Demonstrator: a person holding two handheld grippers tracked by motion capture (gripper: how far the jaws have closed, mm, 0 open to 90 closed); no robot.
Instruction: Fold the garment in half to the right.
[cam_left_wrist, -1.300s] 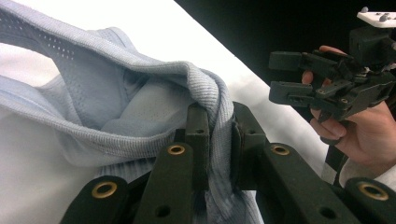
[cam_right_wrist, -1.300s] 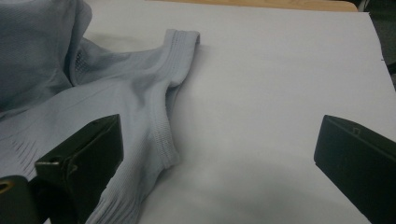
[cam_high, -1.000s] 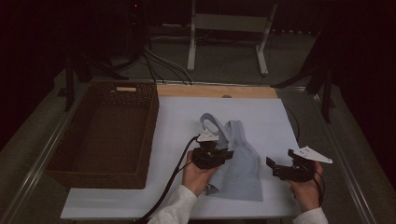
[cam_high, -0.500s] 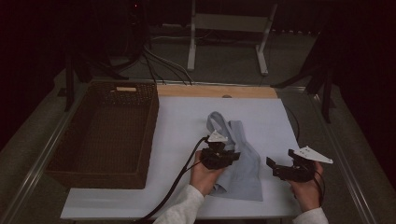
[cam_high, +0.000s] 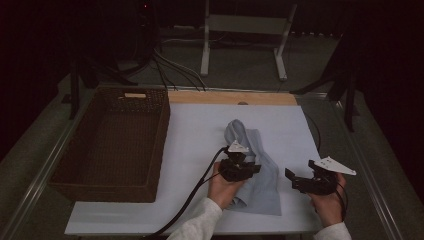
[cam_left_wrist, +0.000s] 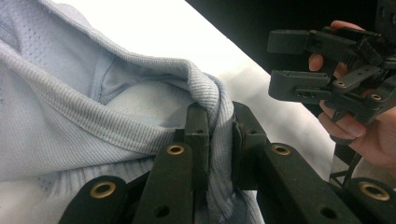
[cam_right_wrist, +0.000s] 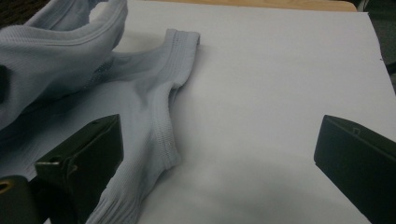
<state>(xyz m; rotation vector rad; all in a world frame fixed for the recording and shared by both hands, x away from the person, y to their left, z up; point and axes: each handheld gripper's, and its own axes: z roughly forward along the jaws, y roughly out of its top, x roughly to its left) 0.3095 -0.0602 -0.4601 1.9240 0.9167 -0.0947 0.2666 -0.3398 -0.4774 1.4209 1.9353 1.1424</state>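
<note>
Your left gripper (cam_high: 248, 168) and right gripper (cam_high: 296, 181) are matte black with brass-coloured rivets, each topped by a grey three-cornered plate; black cables trail back, and your sleeves are white.

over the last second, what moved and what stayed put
The left gripper, shut on the cloth, slid toward the right gripper and drew the cloth's upper fold along, so the fabric now lies bunched further right. It kept its grip throughout. The right gripper stayed open and still near the table's right edge, and the basket did not move.
</note>
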